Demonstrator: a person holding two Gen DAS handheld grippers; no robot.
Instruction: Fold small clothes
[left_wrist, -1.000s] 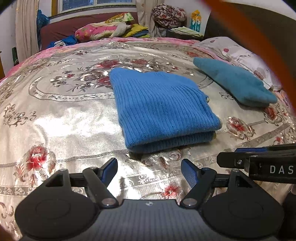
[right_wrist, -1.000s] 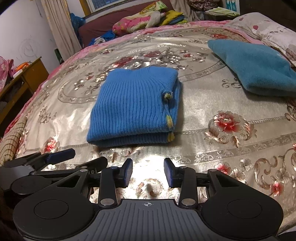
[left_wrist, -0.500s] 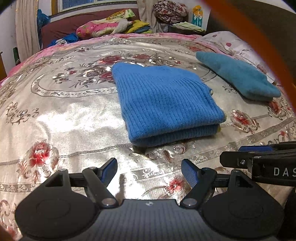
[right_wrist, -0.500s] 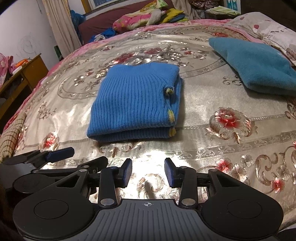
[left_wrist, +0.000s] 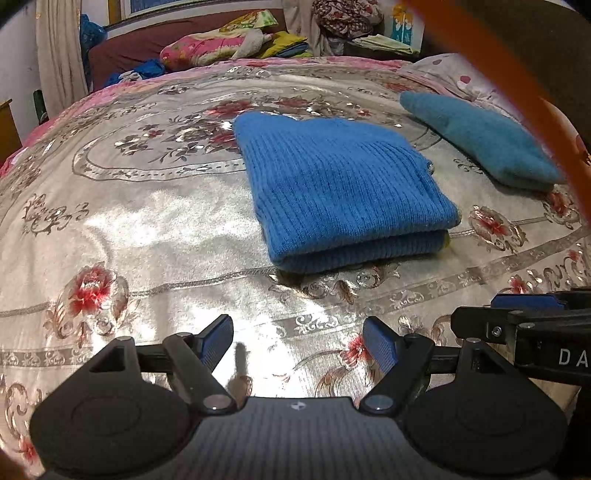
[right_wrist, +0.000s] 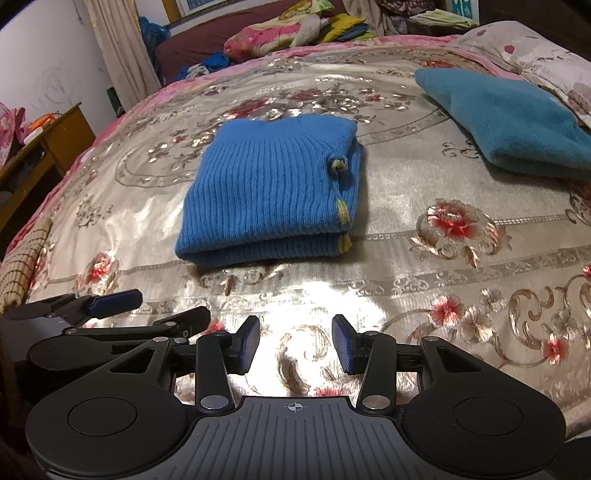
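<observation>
Where satin bedspread gleams | ribbed knit sweater folded square

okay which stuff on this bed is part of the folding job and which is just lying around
Job:
blue ribbed knit, folded
teal garment
left hand-held gripper, open, empty
right hand-held gripper, jaws opening, empty

Lying about:
floral bedspread
spotted pillow
bedding pile
wooden cabinet

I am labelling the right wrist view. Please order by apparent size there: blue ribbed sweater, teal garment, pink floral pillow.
1. blue ribbed sweater
2. teal garment, partly cut off, so these two are unsure
3. pink floral pillow, smallest, but farthest away
</observation>
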